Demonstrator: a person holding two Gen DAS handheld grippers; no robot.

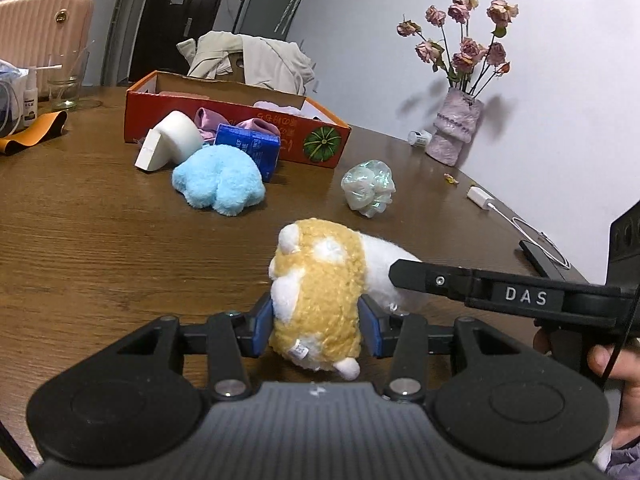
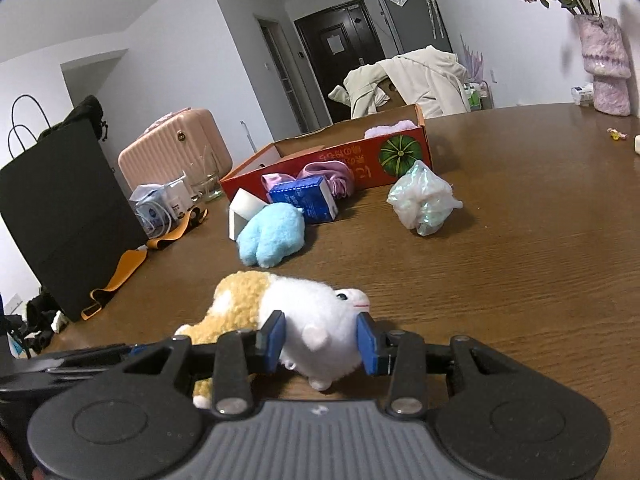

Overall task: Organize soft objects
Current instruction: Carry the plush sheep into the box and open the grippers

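At the left edge of the wooden table point(image 1: 80, 240) lies an orange strap point(image 1: 34, 134) beside a clear glass point(image 1: 66, 84) and a small white bottle point(image 1: 30, 98); behind that edge stands a pink suitcase point(image 1: 40, 28). Toward the far side sits an orange cardboard box point(image 1: 240, 128) with a pumpkin printed on its side (something pale purple shows over its rim); against its near wall are a white foam block point(image 1: 170, 142), a purple satin cloth point(image 1: 256, 126) and a blue carton point(image 1: 250, 150), and a light blue plush toy point(image 1: 220, 182) lies just in front of them, touching the carton. Near the middle of the table, to the right of that group, sits a crumpled shiny bag point(image 1: 368, 188), apart from everything else. Close to the near edge is the tan and white plush hamster point(image 1: 320, 292), held by both tools at once: the left gripper point(image 1: 316, 328) pinches its tan rear between blue pads point(image 1: 262, 328), and the right gripper point(image 2: 318, 340) pinches its white head end, the fingers point(image 2: 274, 340) pressing into the fur on both sides. At the far right edge stand a purple vase point(image 1: 456, 128) of dried roses, a small white jar point(image 1: 420, 138) lying by it, and a white adapter point(image 1: 480, 198) with its cable; a hand point(image 1: 616, 364) grips the right tool.
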